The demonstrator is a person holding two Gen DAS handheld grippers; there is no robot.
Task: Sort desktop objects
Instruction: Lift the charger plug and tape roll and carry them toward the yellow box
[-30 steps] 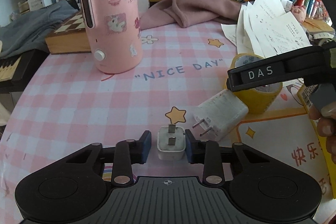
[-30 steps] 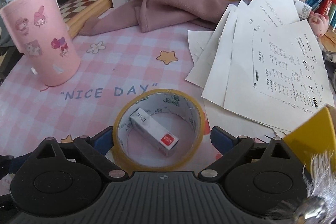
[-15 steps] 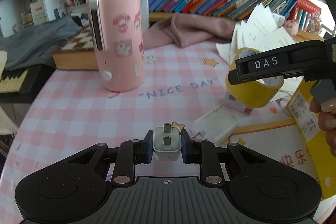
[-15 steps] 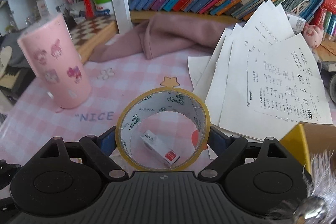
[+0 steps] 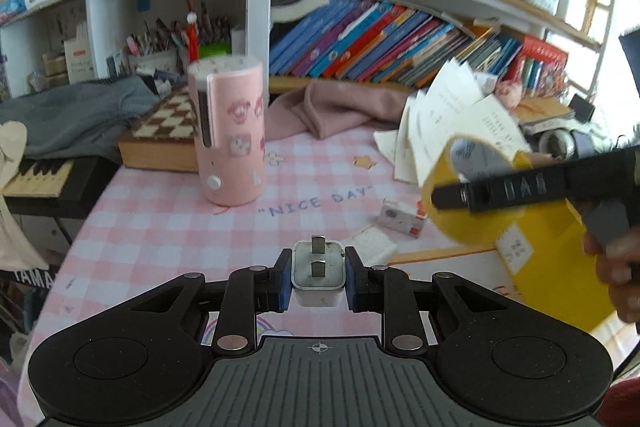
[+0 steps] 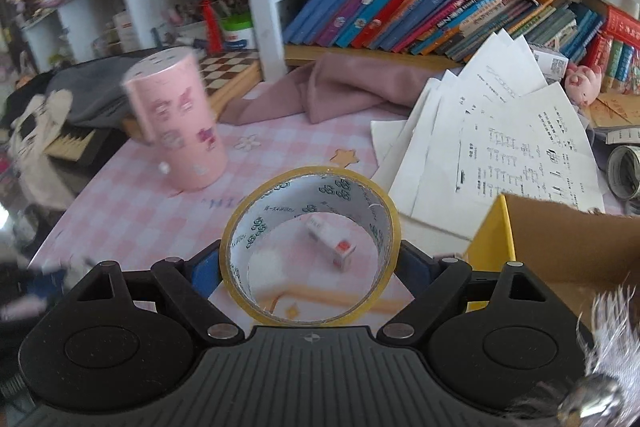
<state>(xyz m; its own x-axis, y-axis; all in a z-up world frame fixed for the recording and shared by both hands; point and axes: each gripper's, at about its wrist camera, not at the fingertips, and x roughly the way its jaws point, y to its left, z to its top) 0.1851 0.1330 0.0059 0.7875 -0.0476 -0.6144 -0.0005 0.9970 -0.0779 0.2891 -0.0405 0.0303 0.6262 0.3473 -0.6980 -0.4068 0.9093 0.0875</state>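
A: What has the left gripper got?
B: A small white plug adapter, pinched between the pads, prongs forward; light, hard, slick-sided, so grip its flat flanks.
A: And the right gripper?
B: Clamped across the tape roll, held off the table; stiff, light; beyond the jaws lies a small box.

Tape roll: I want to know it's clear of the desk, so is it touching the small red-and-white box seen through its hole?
Apart. In the left wrist view the tape roll hangs lifted, beside the box lying on the tablecloth.
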